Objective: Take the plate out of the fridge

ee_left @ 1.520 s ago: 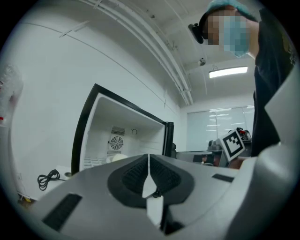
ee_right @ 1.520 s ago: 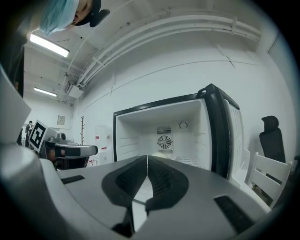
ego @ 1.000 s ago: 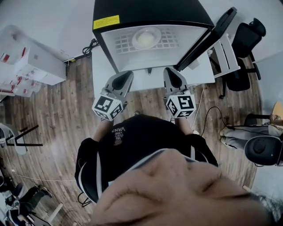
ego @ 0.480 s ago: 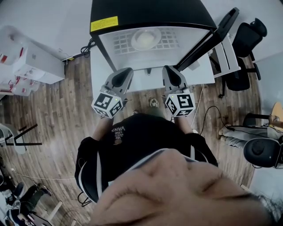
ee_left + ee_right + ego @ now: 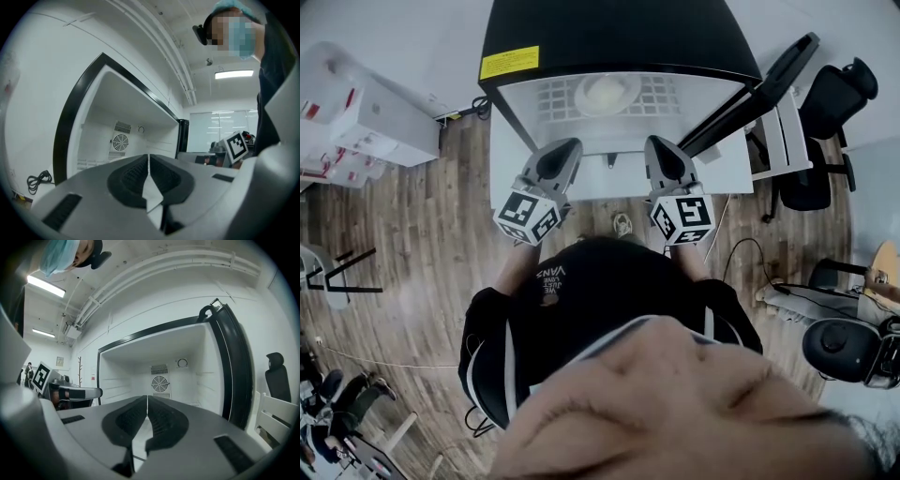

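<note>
While both pairs of jaws stay pressed together with nothing between them, you have carried the left gripper [image 5: 563, 153] and the right gripper [image 5: 663, 152] closer to the mouth of the fridge [image 5: 619, 37] than they were a second ago. The cabinet now fills more of the head view, and a shoe [image 5: 622, 224] shows below the grippers where none showed before, so you seem to have stepped in. For the task, this reads as the approach only: the plate [image 5: 605, 92] has not moved and nothing touches it.

It lies at twelve o'clock from you, on the wire shelf [image 5: 661, 94] inside the cabinet, well beyond both sets of tips (neither gripper view shows it, only the bare white interior above the jaws). The door [image 5: 750, 94] stands swung out toward two o'clock, so the way in is free. My guess is that you must part at least one pair of jaws before you reach the rim.

Counted:
- one fridge, on one white bench [image 5: 717, 173]
- one door
- one wire shelf that I can make out
- one plate
- one fan [image 5: 160, 383] in the back wall
- two grippers, the left at eleven o'clock and the right at one o'clock, side by side and apart
</note>
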The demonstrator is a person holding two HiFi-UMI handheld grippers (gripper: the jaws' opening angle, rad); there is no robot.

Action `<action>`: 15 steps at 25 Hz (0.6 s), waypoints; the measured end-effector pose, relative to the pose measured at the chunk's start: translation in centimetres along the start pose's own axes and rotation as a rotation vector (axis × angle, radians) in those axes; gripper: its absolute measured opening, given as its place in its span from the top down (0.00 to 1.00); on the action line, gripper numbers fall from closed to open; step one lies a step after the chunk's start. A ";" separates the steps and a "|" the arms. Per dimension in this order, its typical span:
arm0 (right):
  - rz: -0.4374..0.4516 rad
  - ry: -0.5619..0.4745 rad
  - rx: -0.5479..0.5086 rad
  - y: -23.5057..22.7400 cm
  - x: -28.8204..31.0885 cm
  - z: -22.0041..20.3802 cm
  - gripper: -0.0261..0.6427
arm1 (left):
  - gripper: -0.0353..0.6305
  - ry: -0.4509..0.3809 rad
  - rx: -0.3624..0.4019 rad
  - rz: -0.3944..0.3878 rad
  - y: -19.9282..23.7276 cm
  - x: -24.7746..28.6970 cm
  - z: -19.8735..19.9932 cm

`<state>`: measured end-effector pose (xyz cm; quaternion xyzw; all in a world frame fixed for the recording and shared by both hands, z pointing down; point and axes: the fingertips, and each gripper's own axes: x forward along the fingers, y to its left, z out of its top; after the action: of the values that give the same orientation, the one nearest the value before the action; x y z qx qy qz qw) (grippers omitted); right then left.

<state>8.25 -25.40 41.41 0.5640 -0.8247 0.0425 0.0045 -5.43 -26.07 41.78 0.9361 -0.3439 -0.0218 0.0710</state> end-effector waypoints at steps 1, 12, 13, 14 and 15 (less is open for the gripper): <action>0.006 0.000 0.001 -0.2 0.2 0.0 0.94 | 0.91 -0.003 -0.004 0.008 0.3 0.3 0.1; 0.050 0.003 0.009 -1.9 1.7 0.0 0.94 | 0.91 -0.053 -0.109 0.073 2.8 3.3 1.7; 0.053 0.002 0.012 -2.1 1.8 0.0 0.94 | 0.91 -0.058 -0.129 0.079 3.1 3.6 1.9; 0.055 0.000 0.016 -2.2 1.9 0.1 0.94 | 0.91 -0.061 -0.142 0.088 3.3 3.9 2.1; 0.057 -0.002 0.018 -2.4 2.0 0.2 0.94 | 0.91 -0.064 -0.150 0.097 3.5 4.1 2.2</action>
<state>9.75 -28.15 41.52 0.5401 -0.8401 0.0495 -0.0026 -4.72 -31.65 40.13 0.9092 -0.3883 -0.0737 0.1309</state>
